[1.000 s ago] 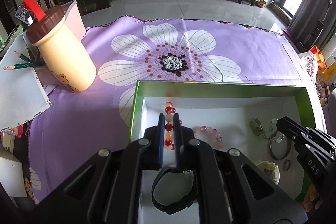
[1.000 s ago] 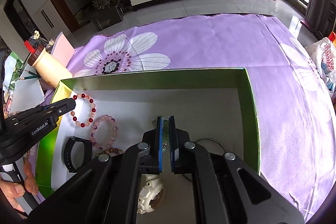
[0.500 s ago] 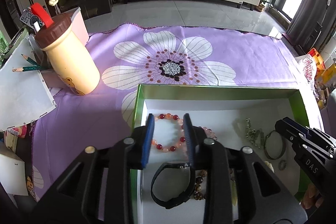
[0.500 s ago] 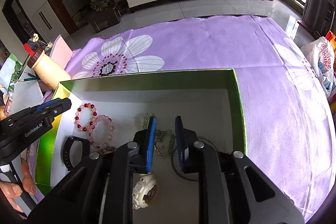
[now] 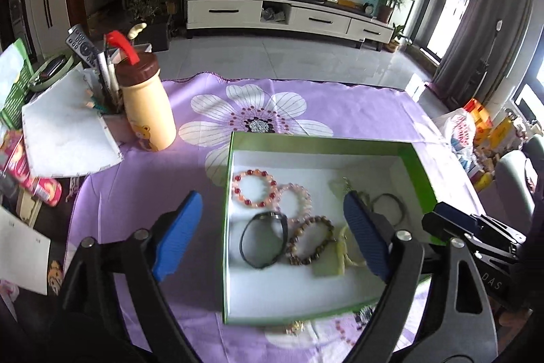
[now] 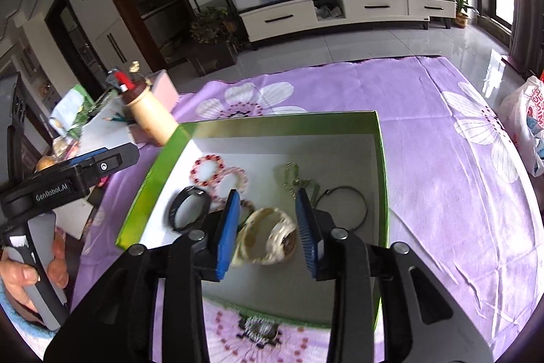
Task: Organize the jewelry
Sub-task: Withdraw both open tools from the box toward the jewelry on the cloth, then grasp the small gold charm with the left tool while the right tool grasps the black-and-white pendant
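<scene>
Both the left tongs (image 5: 272, 235) and right tongs (image 6: 268, 230) gape wide, empty (jewelry lies loose in the green box (image 5: 326, 143)).

Purple floral tablecloth (image 5: 357, 111) — green box (image 5: 226, 220), cream bottle (image 5: 149, 111), papers (image 5: 64, 138)

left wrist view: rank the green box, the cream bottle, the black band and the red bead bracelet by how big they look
1. Green box, clearly largest.
2. Cream bottle.
3. Black band and red bead bracelet: look alike; the band lies nearer the camera, so no ranking.
</scene>
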Action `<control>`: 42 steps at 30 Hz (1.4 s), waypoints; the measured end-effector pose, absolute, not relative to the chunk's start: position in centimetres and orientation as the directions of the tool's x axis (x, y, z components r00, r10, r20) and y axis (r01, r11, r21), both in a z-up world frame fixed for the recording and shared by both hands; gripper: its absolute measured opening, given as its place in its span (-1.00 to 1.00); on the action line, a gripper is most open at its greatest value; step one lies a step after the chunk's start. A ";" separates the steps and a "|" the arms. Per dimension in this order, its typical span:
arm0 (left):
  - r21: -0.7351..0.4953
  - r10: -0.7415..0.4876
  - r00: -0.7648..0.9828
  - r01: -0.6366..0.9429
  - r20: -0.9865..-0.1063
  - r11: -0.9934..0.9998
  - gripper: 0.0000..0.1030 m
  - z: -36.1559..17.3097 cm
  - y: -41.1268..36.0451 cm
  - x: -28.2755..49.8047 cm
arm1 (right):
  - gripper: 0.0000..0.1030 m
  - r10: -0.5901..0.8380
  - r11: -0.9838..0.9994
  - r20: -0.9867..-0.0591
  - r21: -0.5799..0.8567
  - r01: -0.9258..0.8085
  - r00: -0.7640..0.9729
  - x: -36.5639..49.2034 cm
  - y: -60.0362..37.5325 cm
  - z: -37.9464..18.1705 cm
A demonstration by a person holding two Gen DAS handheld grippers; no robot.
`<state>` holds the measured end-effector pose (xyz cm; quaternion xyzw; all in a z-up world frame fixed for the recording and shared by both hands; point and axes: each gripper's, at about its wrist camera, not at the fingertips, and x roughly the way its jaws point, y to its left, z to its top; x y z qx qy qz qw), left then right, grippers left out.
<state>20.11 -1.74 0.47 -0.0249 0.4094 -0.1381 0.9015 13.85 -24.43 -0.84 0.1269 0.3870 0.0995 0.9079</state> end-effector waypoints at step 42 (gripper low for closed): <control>-0.077 -0.242 0.531 0.313 -0.812 0.947 -0.09 -12.4 -4.6 11.2 | -0.58 0.143 0.986 -0.773 0.057 -0.157 0.617 7.1 -18.8 -11.5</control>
